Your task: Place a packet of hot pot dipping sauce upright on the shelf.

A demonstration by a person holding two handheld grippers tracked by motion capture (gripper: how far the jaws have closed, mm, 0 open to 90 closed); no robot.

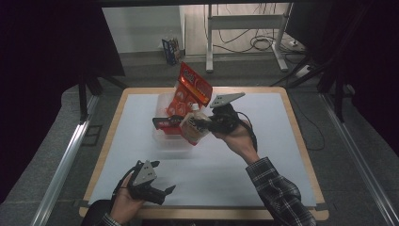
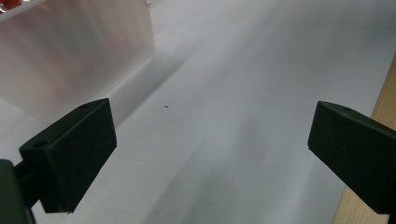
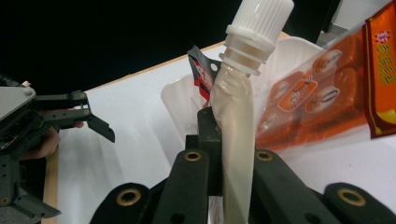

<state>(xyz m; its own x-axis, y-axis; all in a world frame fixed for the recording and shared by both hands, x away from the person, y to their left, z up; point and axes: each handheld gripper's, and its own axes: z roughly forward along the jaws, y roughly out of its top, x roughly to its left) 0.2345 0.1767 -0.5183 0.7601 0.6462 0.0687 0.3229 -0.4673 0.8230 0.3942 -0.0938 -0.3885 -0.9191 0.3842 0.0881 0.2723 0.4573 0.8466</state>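
Note:
My right gripper is shut on a pale spouted pouch with a white screw cap, held above the near right corner of a clear plastic bin. In the right gripper view the pouch body is pinched between the two jaws of the right gripper. An orange snack pack stands tilted in the bin, with a dark red packet beside it. My left gripper rests low near the table's front left edge, open, with only white mat between its fingers.
The white mat covers a wooden table. In the left gripper view the bin's frosted wall stands ahead to the left and the table's wooden edge runs along the right. A desk frame and cables lie on the floor behind.

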